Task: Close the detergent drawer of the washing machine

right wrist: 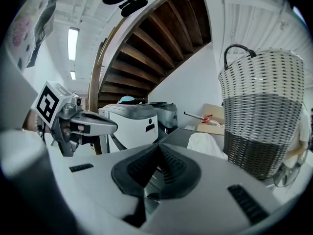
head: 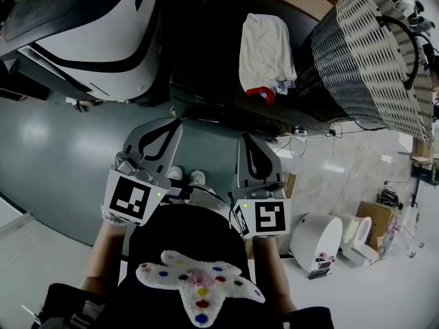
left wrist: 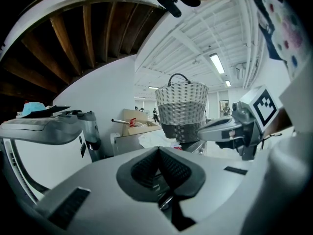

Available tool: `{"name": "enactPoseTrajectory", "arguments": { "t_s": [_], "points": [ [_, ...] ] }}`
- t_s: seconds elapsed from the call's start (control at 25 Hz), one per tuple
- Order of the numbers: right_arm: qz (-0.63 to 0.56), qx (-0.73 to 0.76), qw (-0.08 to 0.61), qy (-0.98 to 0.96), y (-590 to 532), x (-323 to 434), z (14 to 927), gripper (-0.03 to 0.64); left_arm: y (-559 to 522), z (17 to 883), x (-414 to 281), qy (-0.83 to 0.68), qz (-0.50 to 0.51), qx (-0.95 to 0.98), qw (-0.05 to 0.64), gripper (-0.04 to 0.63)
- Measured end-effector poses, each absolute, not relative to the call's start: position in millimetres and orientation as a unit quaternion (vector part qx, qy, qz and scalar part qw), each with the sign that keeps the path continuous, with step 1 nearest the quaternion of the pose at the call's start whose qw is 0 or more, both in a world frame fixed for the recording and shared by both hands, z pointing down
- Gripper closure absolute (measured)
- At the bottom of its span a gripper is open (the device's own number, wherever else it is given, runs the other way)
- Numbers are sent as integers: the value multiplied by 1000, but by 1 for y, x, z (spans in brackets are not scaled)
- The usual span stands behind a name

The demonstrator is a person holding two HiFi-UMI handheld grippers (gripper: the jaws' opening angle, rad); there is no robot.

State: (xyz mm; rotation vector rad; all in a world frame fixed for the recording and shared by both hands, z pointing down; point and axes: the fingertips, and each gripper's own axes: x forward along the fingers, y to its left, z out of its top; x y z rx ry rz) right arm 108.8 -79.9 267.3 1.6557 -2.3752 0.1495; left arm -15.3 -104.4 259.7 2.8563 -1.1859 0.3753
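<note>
Ahead of the person, past both grippers, stands a dark unit (head: pixel 206 60) with a cloth (head: pixel 264 50) and a basket (head: pixel 370 53) on top; this is probably the washer, but its front is hidden below its near edge and no view shows the drawer, so where it sits and how far out it stands cannot be told. Left gripper (head: pixel 164 132) and right gripper (head: pixel 250 146) are held side by side, apart from the unit, each with its jaws pressed together on nothing, as each gripper view confirms (left wrist: pixel 159 151) (right wrist: pixel 157 148). Shut jaws suit the job, since a drawer wants a push, not a pinch. To do it well, first bring the front of the unit into sight, then set one gripper's closed tips square against the middle of the drawer face and push straight along its slide until it sits flush; an off-centre push would likely jam it. Keep the other gripper back, and stay clear of the cloth's hanging edge. Counted: two grippers, one basket, one cloth, one dark unit, one white machine (head: pixel 89 26) off to the left, one cardboard box (left wrist: pixel 137 119) behind
</note>
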Motion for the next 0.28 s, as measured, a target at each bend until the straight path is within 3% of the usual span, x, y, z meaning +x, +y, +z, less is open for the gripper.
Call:
{"name": "enactPoseTrajectory", "arguments": {
  "t_s": [0.28],
  "points": [
    [54,565,124,-814,-80,108,270,612,-105,263,-15,-378,125,917,15,584]
  ]
}}
